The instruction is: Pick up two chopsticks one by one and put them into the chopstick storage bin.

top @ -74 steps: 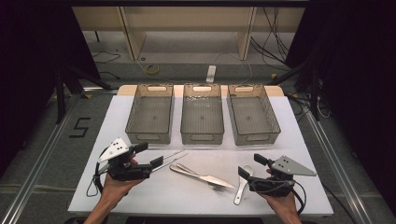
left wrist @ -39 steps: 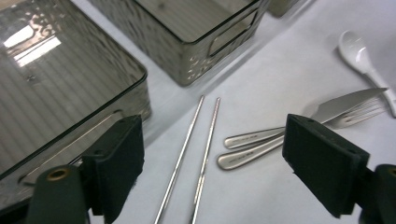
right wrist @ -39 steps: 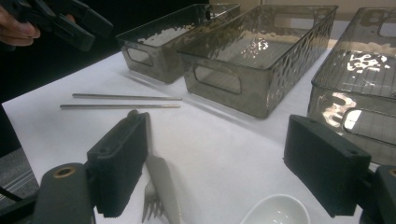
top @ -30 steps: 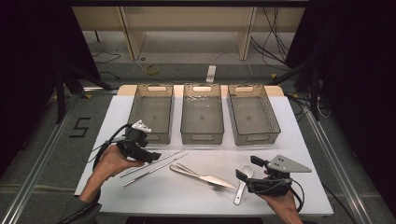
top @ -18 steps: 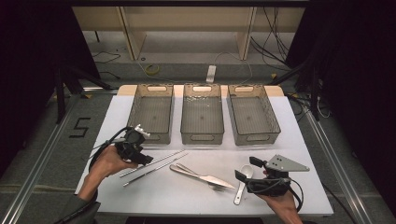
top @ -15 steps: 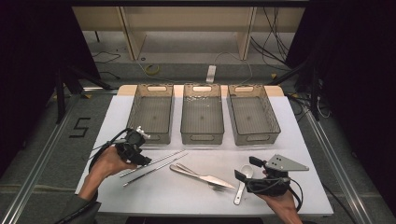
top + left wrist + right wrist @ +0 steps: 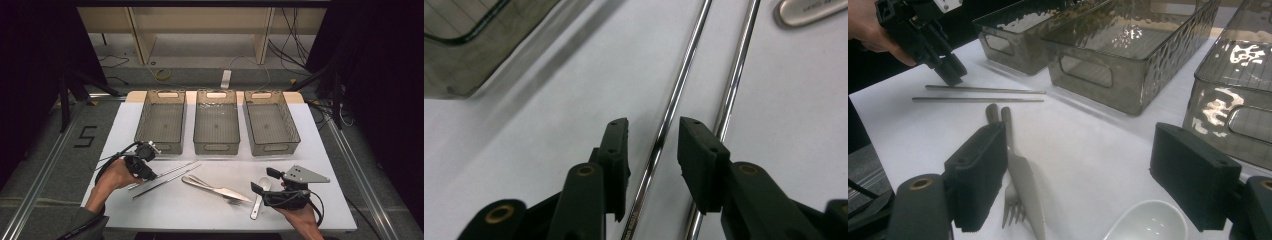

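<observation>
White counter (image 7: 165,210) under the high view carries three bins (image 7: 216,125) in a row at the far edge, with two chopsticks (image 7: 167,177), a knife (image 7: 220,189), a fork and a spoon (image 7: 261,189) laid out nearer the person. Since a moment ago the left tool (image 7: 145,170) has come over and down onto the near ends of the chopsticks; the right tool (image 7: 270,192) waits by the spoon, unmoved.

Left gripper view: one chopstick (image 7: 664,125) lies between the jaws, which have just been closing but stand clear of it on both sides; the second chopstick (image 7: 734,85) lies just outside the right jaw. I judge the pick-up is about to happen, with only one stick lined up.

Right gripper view: its jaws stand wide, holding nothing, with knife (image 7: 1023,185) and fork below.
</observation>
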### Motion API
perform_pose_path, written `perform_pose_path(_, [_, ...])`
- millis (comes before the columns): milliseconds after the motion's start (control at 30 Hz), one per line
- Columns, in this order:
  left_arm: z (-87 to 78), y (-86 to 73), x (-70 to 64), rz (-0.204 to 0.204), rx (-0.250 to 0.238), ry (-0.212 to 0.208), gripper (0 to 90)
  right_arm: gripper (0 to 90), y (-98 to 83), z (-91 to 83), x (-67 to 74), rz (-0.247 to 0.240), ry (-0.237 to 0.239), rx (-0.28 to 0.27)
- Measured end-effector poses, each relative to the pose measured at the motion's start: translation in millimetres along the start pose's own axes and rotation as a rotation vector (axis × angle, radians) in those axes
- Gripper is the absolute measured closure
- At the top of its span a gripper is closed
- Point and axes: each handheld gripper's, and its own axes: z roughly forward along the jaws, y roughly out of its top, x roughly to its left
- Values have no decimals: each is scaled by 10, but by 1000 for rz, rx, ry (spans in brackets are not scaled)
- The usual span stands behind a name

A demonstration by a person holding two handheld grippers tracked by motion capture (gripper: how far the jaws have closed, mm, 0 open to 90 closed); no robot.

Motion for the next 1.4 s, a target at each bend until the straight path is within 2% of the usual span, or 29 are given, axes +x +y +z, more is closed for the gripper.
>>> perform_pose_path(367, [72, 19, -4, 37, 53, -26, 740, 241, -1, 4, -1, 4, 4, 2])
perform_pose_path(600, [119, 22, 16, 40, 68, -39, 771, 242, -1, 7, 6, 0, 6, 5])
perform_pose_path(733, [130, 35, 0, 69, 88, -35, 776, 243, -1, 11, 6, 2, 6, 8])
perform_pose_path(933, [138, 42, -28, 85, 91, -26, 788, 244, -3, 16, 6, 3, 8, 14])
perform_pose_path(1100, [138, 55, -45, 115, 108, -18, 795, 246, -4, 25, 7, 8, 11, 19])
perform_pose_path(1400, [149, 67, -83, 131, 113, -13, 827, 248, -5, 21, 4, 16, 14, 18])
